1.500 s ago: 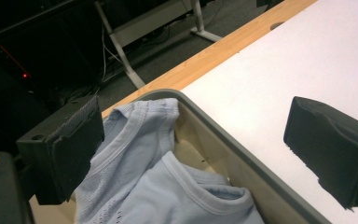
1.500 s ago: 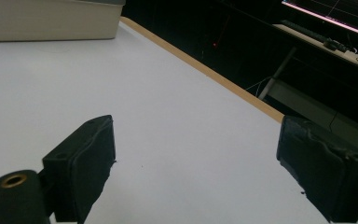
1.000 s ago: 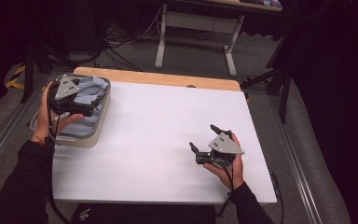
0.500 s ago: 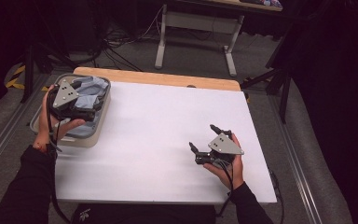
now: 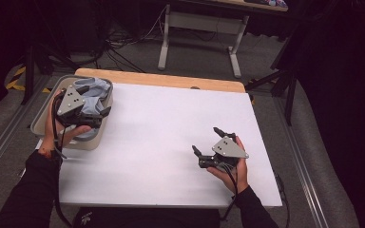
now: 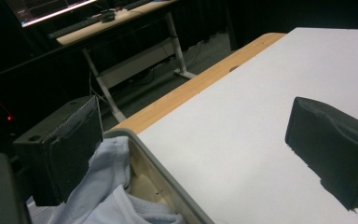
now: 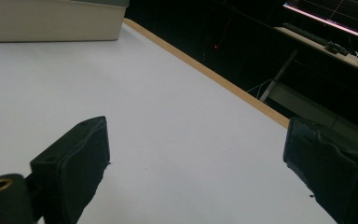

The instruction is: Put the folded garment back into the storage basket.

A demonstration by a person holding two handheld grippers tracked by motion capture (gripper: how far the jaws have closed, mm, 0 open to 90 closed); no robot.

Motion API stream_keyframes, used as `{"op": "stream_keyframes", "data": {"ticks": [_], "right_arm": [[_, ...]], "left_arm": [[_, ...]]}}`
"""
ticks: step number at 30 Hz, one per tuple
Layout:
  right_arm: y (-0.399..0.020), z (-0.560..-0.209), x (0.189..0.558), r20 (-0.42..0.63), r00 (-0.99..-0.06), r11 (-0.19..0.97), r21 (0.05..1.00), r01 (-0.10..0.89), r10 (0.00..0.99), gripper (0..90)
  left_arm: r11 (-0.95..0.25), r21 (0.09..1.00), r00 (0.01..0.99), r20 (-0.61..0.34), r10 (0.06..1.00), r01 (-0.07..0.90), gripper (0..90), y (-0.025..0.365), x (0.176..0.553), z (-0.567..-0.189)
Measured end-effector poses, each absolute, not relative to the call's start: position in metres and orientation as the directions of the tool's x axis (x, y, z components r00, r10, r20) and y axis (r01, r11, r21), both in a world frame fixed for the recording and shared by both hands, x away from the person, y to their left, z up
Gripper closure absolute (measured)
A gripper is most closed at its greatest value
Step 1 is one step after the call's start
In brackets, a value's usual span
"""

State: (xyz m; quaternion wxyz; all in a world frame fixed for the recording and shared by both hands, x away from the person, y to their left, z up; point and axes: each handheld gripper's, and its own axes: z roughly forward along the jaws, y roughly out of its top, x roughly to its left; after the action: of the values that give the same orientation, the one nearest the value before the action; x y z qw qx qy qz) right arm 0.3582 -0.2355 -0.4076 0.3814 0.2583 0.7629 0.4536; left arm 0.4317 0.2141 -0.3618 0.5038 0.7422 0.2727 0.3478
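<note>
The white table (image 5: pixel 171 142) carries a grey bin (image 5: pixel 43 121) at its far left corner, overhanging the left edge, with a strip of bare wood along the far edge. In the bin lies a heap of pale blue cloth (image 5: pixel 92 97). The high view shows the left gripper (image 5: pixel 97 114) held over the bin's inner rim, and the right gripper (image 5: pixel 209 140) near the table's right edge toward the near corner, well apart from the bin.

The left gripper view adds the close detail: its jaws stand wide, one down among the cloth (image 6: pixel 107 196) inside the bin wall (image 6: pixel 168 175), the other over bare table, nothing pinched between them.

The right gripper view shows its jaws spread wide over bare table, with the bin (image 7: pixel 51 21) far off.
</note>
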Motion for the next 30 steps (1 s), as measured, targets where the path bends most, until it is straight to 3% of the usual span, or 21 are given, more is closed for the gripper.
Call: {"op": "stream_keyframes", "data": {"ticks": [30], "right_arm": [[-0.233,-0.406,0.354,-0.350,-0.585,0.450,0.893,0.028,0.732,7.8]], "left_arm": [[-0.337,0.941,0.666,0.266,0.697,-0.024,4.0,0.191,0.414,-0.354]]}}
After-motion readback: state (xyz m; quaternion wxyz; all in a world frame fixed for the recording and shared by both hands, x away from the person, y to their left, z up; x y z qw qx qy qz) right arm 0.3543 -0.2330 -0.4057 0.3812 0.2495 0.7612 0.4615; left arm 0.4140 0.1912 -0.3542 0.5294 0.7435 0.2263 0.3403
